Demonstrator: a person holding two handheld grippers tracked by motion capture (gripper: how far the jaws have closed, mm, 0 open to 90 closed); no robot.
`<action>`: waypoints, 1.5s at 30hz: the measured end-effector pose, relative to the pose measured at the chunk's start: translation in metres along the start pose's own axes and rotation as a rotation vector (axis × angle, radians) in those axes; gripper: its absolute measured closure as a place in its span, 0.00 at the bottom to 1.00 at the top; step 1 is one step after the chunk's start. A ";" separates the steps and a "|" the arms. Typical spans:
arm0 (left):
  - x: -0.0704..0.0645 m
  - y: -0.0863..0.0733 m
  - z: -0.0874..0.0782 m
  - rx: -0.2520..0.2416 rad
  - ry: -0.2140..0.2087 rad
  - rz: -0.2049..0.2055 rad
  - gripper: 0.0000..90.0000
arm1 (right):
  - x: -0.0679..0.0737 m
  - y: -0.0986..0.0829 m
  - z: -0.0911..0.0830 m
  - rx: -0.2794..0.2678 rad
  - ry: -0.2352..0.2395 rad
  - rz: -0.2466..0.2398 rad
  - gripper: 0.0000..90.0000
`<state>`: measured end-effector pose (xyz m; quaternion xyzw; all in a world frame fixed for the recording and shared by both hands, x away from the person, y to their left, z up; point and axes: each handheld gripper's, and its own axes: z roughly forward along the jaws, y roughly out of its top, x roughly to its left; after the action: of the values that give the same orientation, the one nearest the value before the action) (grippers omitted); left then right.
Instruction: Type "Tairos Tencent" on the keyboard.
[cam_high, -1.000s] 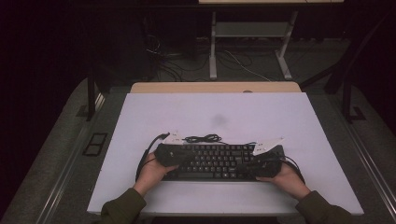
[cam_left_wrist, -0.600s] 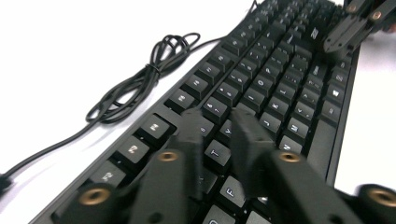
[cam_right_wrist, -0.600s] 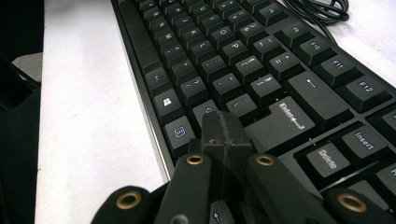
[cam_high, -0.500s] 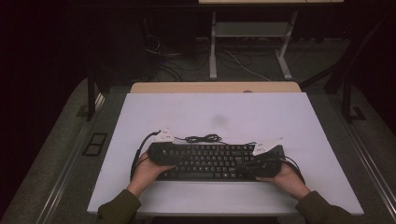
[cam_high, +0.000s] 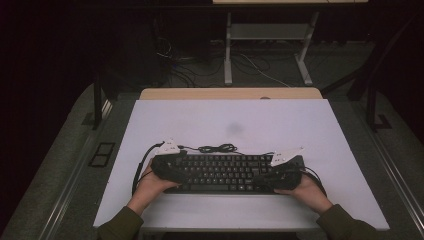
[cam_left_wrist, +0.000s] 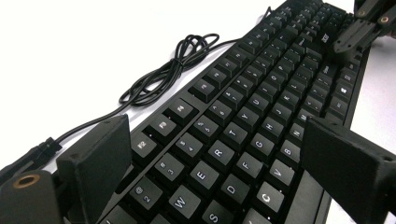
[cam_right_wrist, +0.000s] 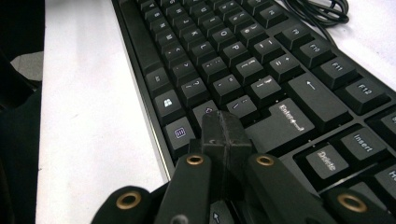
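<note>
A black keyboard (cam_high: 225, 172) lies across the near part of the white table (cam_high: 240, 120), its black cable coiled (cam_high: 217, 148) just behind it. My left gripper (cam_high: 169, 167) sits over the keyboard's left end. In the left gripper view it (cam_left_wrist: 219, 172) stands open, jaws wide apart above the letter keys (cam_left_wrist: 219, 154), one by the far edge, one by the near edge. My right gripper (cam_high: 281, 175) is at the keyboard's right end. In the right gripper view it (cam_right_wrist: 224, 130) is shut, empty, tips just above the keys (cam_right_wrist: 261, 88) near Enter.
A person's hands (cam_high: 150, 187) hold both grippers from the table's near edge. The right gripper (cam_left_wrist: 359, 32) shows far off in the left gripper view. A wooden desk edge (cam_high: 230, 93) adjoins the table's back, with metal legs (cam_high: 228, 55) and floor cables beyond. Bare white tabletop stretches behind the keyboard.
My left gripper has slid slightly left and toward the near edge over the keyboard's left end. The right gripper and the keyboard have barely moved.
</note>
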<state>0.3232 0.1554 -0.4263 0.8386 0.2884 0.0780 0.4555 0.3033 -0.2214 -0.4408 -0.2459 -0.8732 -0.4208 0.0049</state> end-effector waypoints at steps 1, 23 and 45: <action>0.000 -0.001 0.000 0.001 0.000 -0.004 0.10 | 0.000 0.001 -0.001 -0.007 0.000 -0.001 0.99; -0.001 -0.007 -0.007 -0.002 -0.010 -0.008 0.12 | -0.008 0.028 0.003 -0.126 -0.026 0.041 0.47; -0.004 -0.007 -0.008 -0.005 -0.010 0.000 0.15 | -0.010 0.055 0.033 -0.194 -0.042 0.036 0.19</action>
<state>0.3145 0.1617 -0.4268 0.8378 0.2861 0.0745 0.4591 0.3427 -0.1724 -0.4245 -0.2695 -0.8238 -0.4978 -0.0299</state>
